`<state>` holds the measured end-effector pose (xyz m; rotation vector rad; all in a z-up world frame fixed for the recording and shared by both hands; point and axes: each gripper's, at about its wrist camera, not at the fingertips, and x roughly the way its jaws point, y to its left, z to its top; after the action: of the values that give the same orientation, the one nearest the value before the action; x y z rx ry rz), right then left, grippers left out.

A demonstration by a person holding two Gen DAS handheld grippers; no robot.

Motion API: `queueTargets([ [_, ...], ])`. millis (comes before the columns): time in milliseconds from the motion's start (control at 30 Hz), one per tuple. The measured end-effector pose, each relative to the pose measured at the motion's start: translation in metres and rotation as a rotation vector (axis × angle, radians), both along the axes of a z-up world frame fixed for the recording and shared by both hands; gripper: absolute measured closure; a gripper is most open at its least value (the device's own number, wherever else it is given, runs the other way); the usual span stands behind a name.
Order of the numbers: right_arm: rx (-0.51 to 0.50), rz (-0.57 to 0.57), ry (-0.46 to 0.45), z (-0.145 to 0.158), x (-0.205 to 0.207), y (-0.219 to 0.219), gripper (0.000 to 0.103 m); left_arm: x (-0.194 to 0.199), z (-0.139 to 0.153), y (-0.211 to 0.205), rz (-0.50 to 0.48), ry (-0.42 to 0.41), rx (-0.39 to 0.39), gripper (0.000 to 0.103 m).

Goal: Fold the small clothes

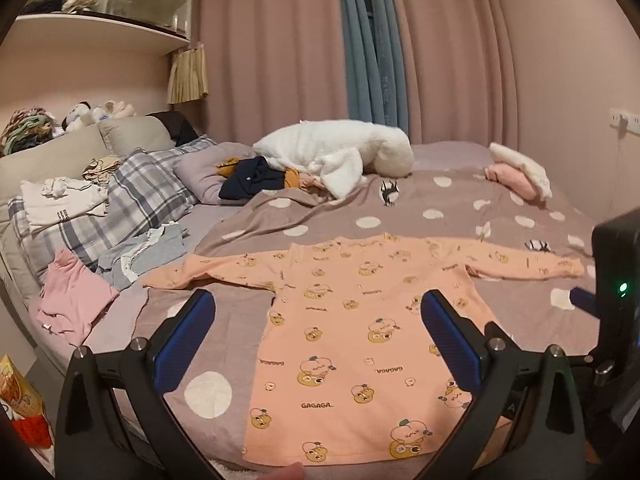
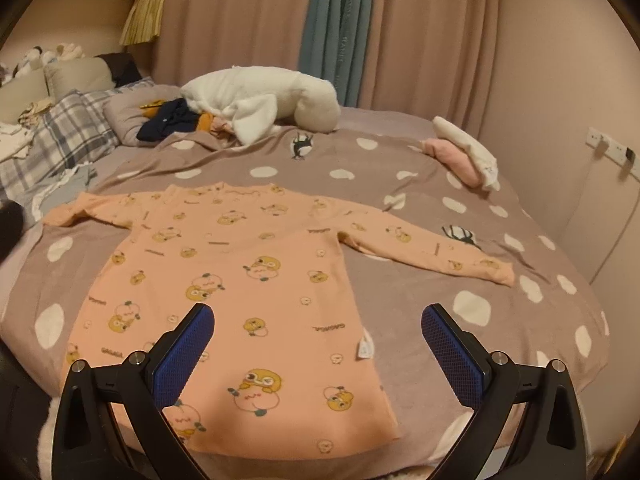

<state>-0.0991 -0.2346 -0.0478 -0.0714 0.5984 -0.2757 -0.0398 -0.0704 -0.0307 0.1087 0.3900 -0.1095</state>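
Peach cotton top lies flat near bed front edge, 2 sleeves out. Our left gripper and right gripper hover spread, empty. Soft, light, limp; we judge sleeve cuffs best hold.

Left gripper: black frame, two forked arms tapering forward.
Left pads: blue, fine cross-hatch texture, on inner faces of fingers.
Left screws: round silver heads, two per arm.
Right gripper: same black frame, same silver screws.
Right pads: blue, mesh-textured.
Right gripper body, seen from the left wrist camera: black housing, green indicator light lit.
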Motion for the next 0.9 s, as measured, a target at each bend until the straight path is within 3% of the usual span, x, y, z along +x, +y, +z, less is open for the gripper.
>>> queueTargets([
  [233, 0.001, 0.031, 0.012, -0.005, 0.014, -0.008, 0.0, 0.022, -0.006, -0.016, -0.011, 0.046, 0.019, 0.0],
  [433, 0.165, 0.022, 0.032, -0.019, 0.025, -0.049, 0.0, 0.043, -0.019, -0.023, 0.012, 0.113, 0.01, 0.0],
  [633, 0.018, -0.138, 0.086, -0.026, 0.052, -0.114, 0.0, 0.05, -0.043, -0.031, 0.057, 0.144, 0.133, 0.0],
  [800, 0.202, -0.212, 0.061, -0.014, 0.05, -0.195, 0.0, 0.052, -0.044, -0.026, 0.051, 0.209, 0.028, 0.0],
  [900, 0.297, -0.304, 0.056, -0.012, 0.045, -0.247, 0.0, 0.053, -0.039, -0.035, 0.05, 0.199, 0.021, 0.0],
])
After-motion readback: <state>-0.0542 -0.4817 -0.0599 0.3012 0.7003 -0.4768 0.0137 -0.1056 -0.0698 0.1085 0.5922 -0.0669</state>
